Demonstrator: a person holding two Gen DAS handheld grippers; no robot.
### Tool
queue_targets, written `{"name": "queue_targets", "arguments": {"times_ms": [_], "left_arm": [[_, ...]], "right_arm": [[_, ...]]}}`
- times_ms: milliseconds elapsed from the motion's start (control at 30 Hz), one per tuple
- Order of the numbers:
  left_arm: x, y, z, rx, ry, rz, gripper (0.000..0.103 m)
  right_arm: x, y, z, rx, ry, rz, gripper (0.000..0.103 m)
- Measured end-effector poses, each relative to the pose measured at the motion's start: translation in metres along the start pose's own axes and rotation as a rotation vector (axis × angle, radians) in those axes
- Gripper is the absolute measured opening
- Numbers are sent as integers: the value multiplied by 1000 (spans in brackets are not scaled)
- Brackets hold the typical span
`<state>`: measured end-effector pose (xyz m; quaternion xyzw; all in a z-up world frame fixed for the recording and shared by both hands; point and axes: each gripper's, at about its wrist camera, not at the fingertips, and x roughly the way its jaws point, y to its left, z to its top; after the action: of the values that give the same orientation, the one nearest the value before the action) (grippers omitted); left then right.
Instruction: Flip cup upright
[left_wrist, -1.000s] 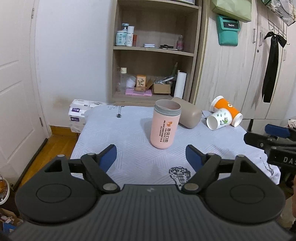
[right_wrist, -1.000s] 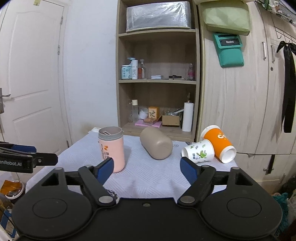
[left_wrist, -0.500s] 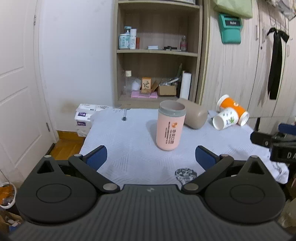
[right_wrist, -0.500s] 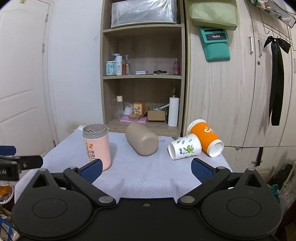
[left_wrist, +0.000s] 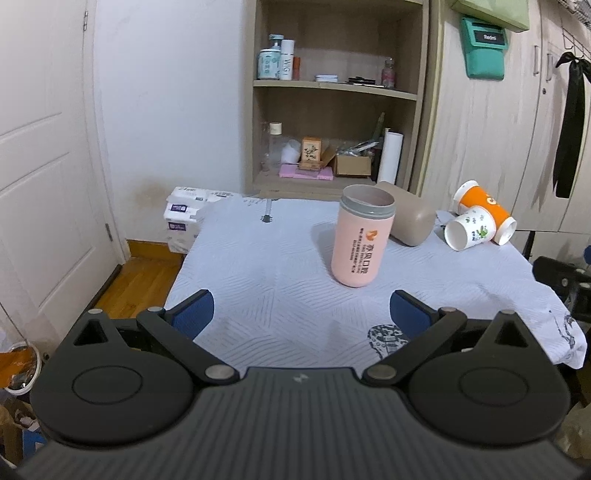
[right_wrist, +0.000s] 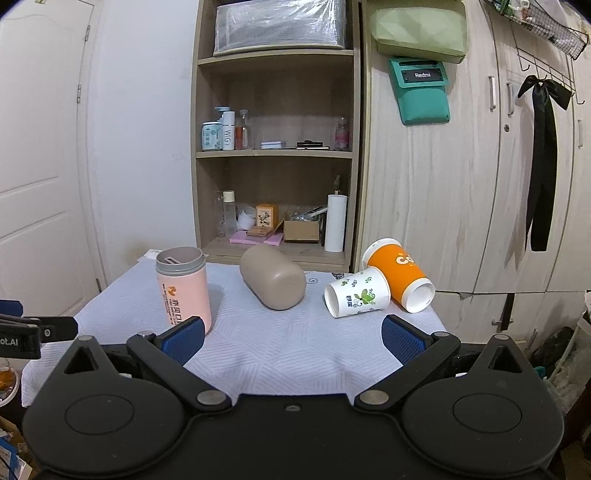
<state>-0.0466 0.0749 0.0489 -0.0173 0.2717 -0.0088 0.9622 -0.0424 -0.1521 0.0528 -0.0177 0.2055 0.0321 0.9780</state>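
Observation:
A pink cup (left_wrist: 360, 236) (right_wrist: 183, 291) with a grey rim stands upright on the white-clothed table (left_wrist: 266, 266) (right_wrist: 295, 343). A taupe cup (left_wrist: 410, 218) (right_wrist: 273, 282) lies on its side behind it. A white patterned paper cup (left_wrist: 469, 227) (right_wrist: 356, 297) and an orange paper cup (left_wrist: 487, 208) (right_wrist: 400, 278) lie on their sides at the right. My left gripper (left_wrist: 301, 314) is open and empty, in front of the pink cup. My right gripper (right_wrist: 293, 338) is open and empty, short of the lying cups.
A wooden shelf unit (right_wrist: 277, 155) with bottles and boxes stands behind the table. A wardrobe (right_wrist: 480, 184) is at the right, a white door (left_wrist: 44, 166) at the left. Tissue packs (left_wrist: 183, 214) sit on the floor beside the table's left edge.
Both grippers have opened wider and drawn back a little from the table. The cups have not moved.

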Motion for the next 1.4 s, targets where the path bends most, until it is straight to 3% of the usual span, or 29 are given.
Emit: {"name": "queue_targets", "arguments": {"times_ms": [767, 1400], "left_arm": [[8, -4, -2, 45, 47, 40, 103], [9, 0, -3, 25, 59, 45, 103]], "right_arm": [[7, -2, -1, -4, 22, -13, 103], [6, 0, -1, -12, 28, -21, 103]]}}
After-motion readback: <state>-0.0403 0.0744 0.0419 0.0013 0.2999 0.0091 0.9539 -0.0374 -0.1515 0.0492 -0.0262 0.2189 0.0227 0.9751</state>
